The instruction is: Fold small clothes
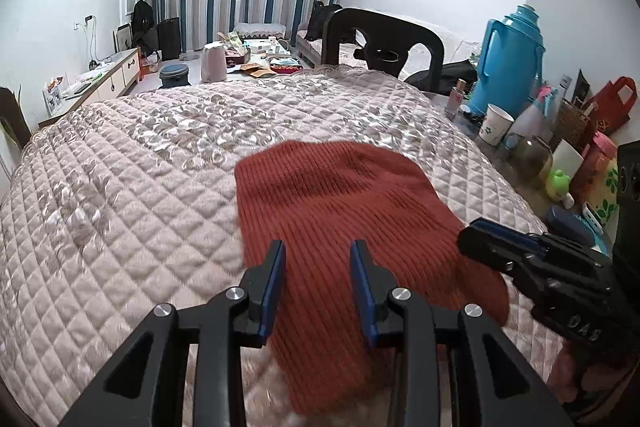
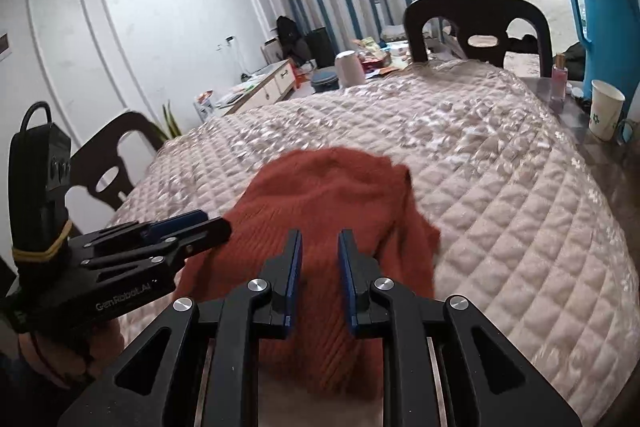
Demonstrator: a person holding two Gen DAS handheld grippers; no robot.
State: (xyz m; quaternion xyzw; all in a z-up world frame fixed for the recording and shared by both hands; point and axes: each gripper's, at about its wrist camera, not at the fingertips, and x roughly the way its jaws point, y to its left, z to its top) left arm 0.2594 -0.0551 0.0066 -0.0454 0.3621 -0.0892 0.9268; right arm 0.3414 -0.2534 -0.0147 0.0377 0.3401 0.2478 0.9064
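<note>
Rust knit garment (image 1: 340, 219) lying flat near quilted tabletop's (image 1: 120, 187) near edge. Left gripper (image 1: 318, 251), lettered "GenRobot.AI", and right gripper (image 2: 319, 239) hovering open-jawed, holding nothing.

Rust-red ribbed knit garment (image 1: 344, 211) lies rumpled on quilt.

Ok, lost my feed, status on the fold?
Left gripper open, right gripper open, both empty. Red knit garment flat on quilt. Nothing in the way.

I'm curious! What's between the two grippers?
Only the rust-red ribbed knit garment lies between left gripper and right gripper, seen in the left wrist view.
</note>
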